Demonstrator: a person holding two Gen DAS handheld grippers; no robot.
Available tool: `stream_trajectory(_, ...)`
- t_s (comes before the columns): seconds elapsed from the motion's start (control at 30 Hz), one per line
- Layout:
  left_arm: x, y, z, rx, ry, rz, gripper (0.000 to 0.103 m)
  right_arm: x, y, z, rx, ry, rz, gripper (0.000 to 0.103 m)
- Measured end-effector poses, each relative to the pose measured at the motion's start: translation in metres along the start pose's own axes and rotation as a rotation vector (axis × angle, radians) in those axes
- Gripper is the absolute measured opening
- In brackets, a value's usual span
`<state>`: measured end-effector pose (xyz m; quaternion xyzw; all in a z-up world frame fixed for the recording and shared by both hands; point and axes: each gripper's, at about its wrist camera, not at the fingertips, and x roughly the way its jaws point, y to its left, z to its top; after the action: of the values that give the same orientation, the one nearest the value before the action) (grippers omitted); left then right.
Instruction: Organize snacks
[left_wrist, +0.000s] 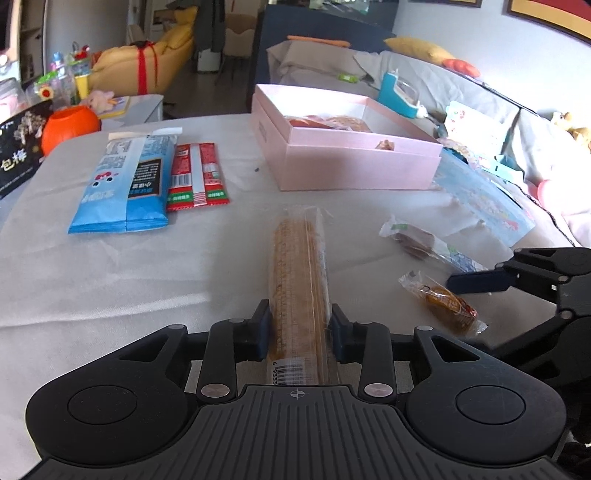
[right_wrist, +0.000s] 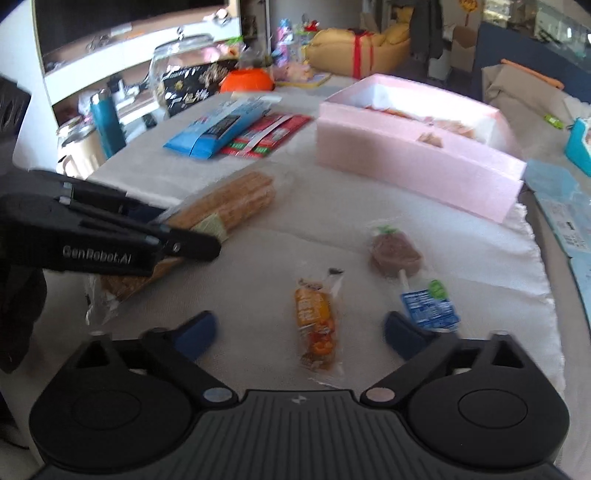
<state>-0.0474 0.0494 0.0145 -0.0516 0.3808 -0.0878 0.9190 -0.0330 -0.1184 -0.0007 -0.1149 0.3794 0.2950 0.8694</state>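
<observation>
My left gripper (left_wrist: 300, 325) is shut on a long clear-wrapped pack of brown biscuits (left_wrist: 298, 269), which lies lengthwise ahead on the white tablecloth; it also shows in the right wrist view (right_wrist: 229, 206). My right gripper (right_wrist: 300, 334) is open, its blue pads on either side of a small orange-wrapped snack (right_wrist: 316, 325), seen too in the left wrist view (left_wrist: 443, 301). A brown snack on a stick in clear wrap (right_wrist: 397, 251) lies just beyond. An open pink box (left_wrist: 343, 144) holding some snacks stands at the back.
A blue snack bag (left_wrist: 125, 181) and a red packet (left_wrist: 197, 171) lie at the back left. An orange pumpkin-shaped container (left_wrist: 68, 125) and a black bag (left_wrist: 18, 147) are at the far left. A light blue sheet (left_wrist: 484, 195) lies by the table's right edge, beside a sofa.
</observation>
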Motion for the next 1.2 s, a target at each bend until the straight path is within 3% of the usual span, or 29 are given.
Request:
stream_trajectory(0.03,-0.001,0.001,-0.001,-0.014,-0.005,-0.001,0.038,-0.003,0.002,0.0,-0.018,-0.01,0.001,0.069)
stream_trajectory(0.1,-0.001,0.003,-0.001,-0.046,-0.008,-0.006,0.038,-0.007,0.006,0.0,-0.046,-0.014,0.01,0.038)
stream_trajectory(0.17,-0.001,0.006,0.0,-0.061,0.001,-0.017,0.038,-0.009,0.009,0.001,-0.07,-0.01,0.007,0.022)
stream_trajectory(0.2,-0.001,0.008,0.002,-0.066,0.009,-0.026,0.038,-0.01,0.01,0.001,-0.076,-0.012,-0.001,0.02)
stream_trajectory(0.33,0.0,0.011,0.007,-0.059,0.042,-0.046,0.038,-0.015,-0.001,0.004,-0.04,-0.042,-0.004,0.02)
stream_trajectory(0.6,0.011,-0.003,0.02,-0.054,0.065,0.031,0.036,-0.044,-0.049,0.013,0.136,-0.191,-0.022,0.02)
stream_trajectory(0.73,0.005,-0.003,0.032,-0.09,0.016,-0.035,0.034,-0.055,-0.075,0.019,0.21,-0.244,-0.031,0.02)
stream_trajectory(0.83,-0.01,-0.008,0.075,-0.074,-0.082,-0.094,0.034,-0.066,-0.09,0.04,0.206,-0.302,-0.046,0.02)
stream_trajectory(0.97,-0.032,-0.019,0.164,-0.025,-0.244,-0.188,0.035,-0.083,-0.112,0.099,0.188,-0.399,-0.073,0.02)
stream_trajectory(1.03,-0.028,-0.021,0.206,-0.019,-0.277,-0.227,0.039,-0.083,-0.127,0.137,0.215,-0.406,-0.073,0.02)
stream_trajectory(1.07,-0.016,-0.019,0.225,-0.017,-0.255,-0.237,0.04,-0.08,-0.134,0.155,0.23,-0.398,-0.077,0.02)
stream_trajectory(1.13,0.019,-0.011,0.251,-0.037,-0.152,-0.225,0.037,-0.067,-0.147,0.182,0.25,-0.358,-0.076,0.027)
stream_trajectory(1.2,0.039,0.0,0.254,-0.046,-0.106,-0.198,0.037,-0.052,-0.157,0.193,0.278,-0.327,-0.112,0.06)
